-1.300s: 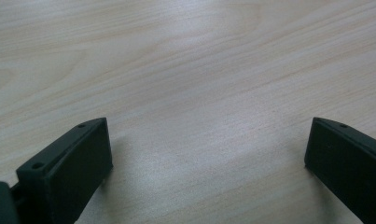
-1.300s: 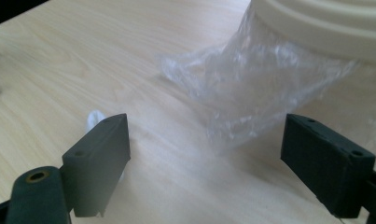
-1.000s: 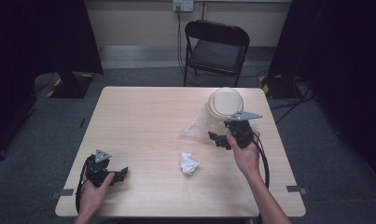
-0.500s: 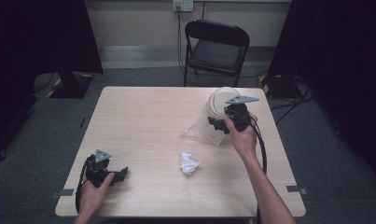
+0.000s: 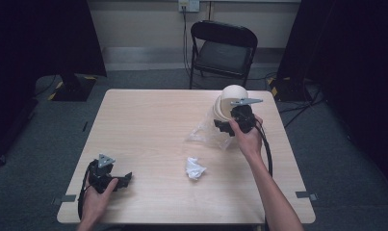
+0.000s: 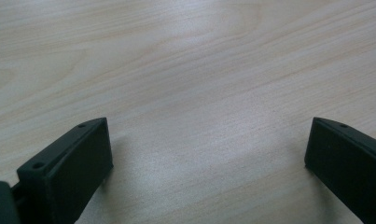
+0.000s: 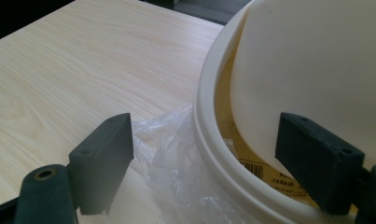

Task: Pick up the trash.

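A cream bin (image 5: 228, 98) lies on its side at the table's back right, its mouth facing the person. In the right gripper view its rim (image 7: 205, 84) curves between the jaws, with a label low inside. A clear plastic bag (image 5: 203, 134) spills from the mouth onto the table, and it appears again (image 7: 174, 149) in the right gripper view. My right gripper (image 5: 224, 126) is open at the bin's mouth, one jaw outside over the bag, the other inside. A crumpled white paper (image 5: 195, 168) lies mid-table. My left gripper (image 5: 125, 179) rests open on the table at front left.
The wooden table (image 5: 148, 120) has bare surface across its left and middle. A black folding chair (image 5: 224, 48) stands behind the far edge. Cables trail from both grippers; the right one loops along the forearm near the table's right edge.
My right gripper has moved away from the person and up to the bin's mouth, now straddling its rim. The left gripper, paper and bin have stayed put.
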Tool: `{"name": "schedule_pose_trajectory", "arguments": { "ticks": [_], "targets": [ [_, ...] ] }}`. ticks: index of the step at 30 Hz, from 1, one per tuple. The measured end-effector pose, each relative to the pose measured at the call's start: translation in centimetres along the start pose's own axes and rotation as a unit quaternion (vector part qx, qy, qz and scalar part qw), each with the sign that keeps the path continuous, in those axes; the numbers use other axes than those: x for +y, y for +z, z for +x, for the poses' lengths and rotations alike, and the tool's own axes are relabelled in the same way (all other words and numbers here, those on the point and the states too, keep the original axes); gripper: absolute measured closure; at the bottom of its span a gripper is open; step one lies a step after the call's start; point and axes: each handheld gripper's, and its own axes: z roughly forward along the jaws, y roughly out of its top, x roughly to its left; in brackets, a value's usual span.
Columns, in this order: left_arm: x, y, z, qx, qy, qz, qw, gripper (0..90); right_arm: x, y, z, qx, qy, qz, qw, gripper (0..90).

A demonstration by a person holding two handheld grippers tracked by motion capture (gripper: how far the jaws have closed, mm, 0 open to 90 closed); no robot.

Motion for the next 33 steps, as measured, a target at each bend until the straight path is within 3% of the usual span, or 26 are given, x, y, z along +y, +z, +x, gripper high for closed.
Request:
{"name": "schedule_pose_trajectory", "arguments": {
  "ticks": [8, 17, 25, 33],
  "targets": [
    [0.0, 0.0, -0.1, 0.003, -0.003, -0.001, 1.0, 0.4, 0.0, 1.0, -0.3, 0.004, 0.007, 0.004, 1.0, 17.8],
    [0.0, 0.0, -0.1, 0.003, -0.003, -0.001, 1.0, 0.5, 0.2, 1.6, -0.8, -0.009, 0.009, 0.014, 0.9998, 15.5],
    [-0.1, 0.0, -0.1, 0.003, -0.003, -0.001, 1.0, 0.5, 0.2, 1.1, -1.0, -0.002, 0.016, 0.005, 0.9999, 15.5],
    [0.0, 0.0, -0.1, 0.003, -0.003, -0.001, 1.0, 0.4, -0.1, -0.3, -0.1, 0.008, 0.011, -0.013, 0.9998, 15.1]
  ]
}}
